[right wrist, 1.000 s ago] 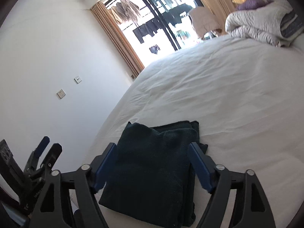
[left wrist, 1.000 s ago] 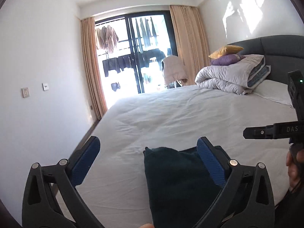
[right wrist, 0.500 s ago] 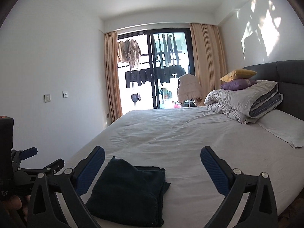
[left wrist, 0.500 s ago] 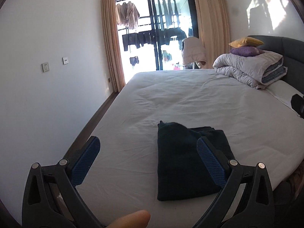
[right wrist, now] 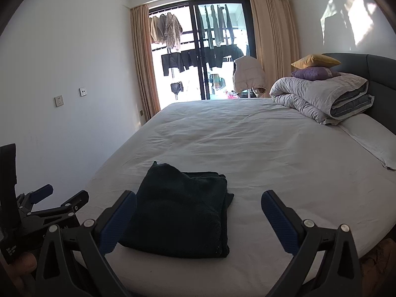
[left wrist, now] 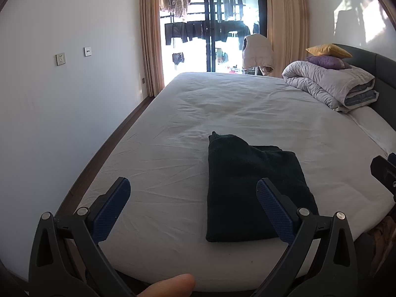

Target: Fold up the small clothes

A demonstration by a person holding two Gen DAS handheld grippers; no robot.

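Note:
A dark green garment (left wrist: 250,188) lies folded into a neat rectangle on the white bed sheet (left wrist: 222,113), near the bed's front edge. It also shows in the right wrist view (right wrist: 180,210). My left gripper (left wrist: 193,200) is open and empty, held back from the bed, with the garment ahead and to its right. My right gripper (right wrist: 198,212) is open and empty, also held back, with the garment ahead and to its left. The left gripper (right wrist: 47,203) appears at the left edge of the right wrist view.
A rolled grey duvet (right wrist: 321,96) with a purple cushion (right wrist: 314,73) and a yellow cushion (right wrist: 316,60) sits at the bed's far right by the dark headboard (right wrist: 381,74). A white pillow (right wrist: 371,138) lies beside it. A balcony door (right wrist: 203,49) with hanging clothes is behind.
Both grippers have pulled back and up from the folded garment, which now lies free on the bed. Both stay open.

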